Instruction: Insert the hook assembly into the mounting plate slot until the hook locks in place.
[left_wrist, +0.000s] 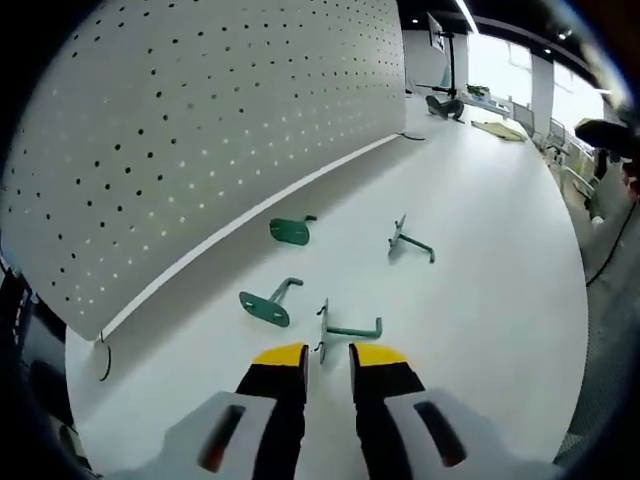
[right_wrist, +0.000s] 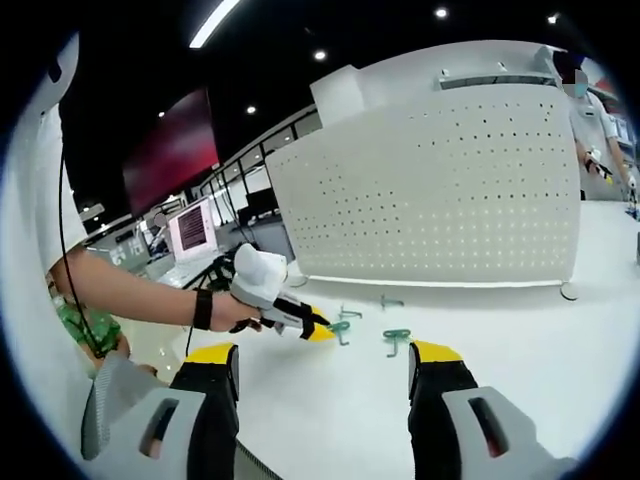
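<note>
1. The pick-up step is under way: the left gripper (left_wrist: 327, 362) is reaching along the white table (left_wrist: 500, 260), its jaws released and narrowly apart, closing around the nearest hook assembly (left_wrist: 345, 329) at lower centre.
2. The right gripper (right_wrist: 325, 380) is hanging wide open, grasping nothing.
3. Next, I judge, the jaws are needing to clench on that hook's plate, then carry it to the pegboard mounting plate (left_wrist: 200, 130) at upper left.
4. Counting in the left gripper view: four green hooks are lying on the table, one pegboard is standing behind.
</note>
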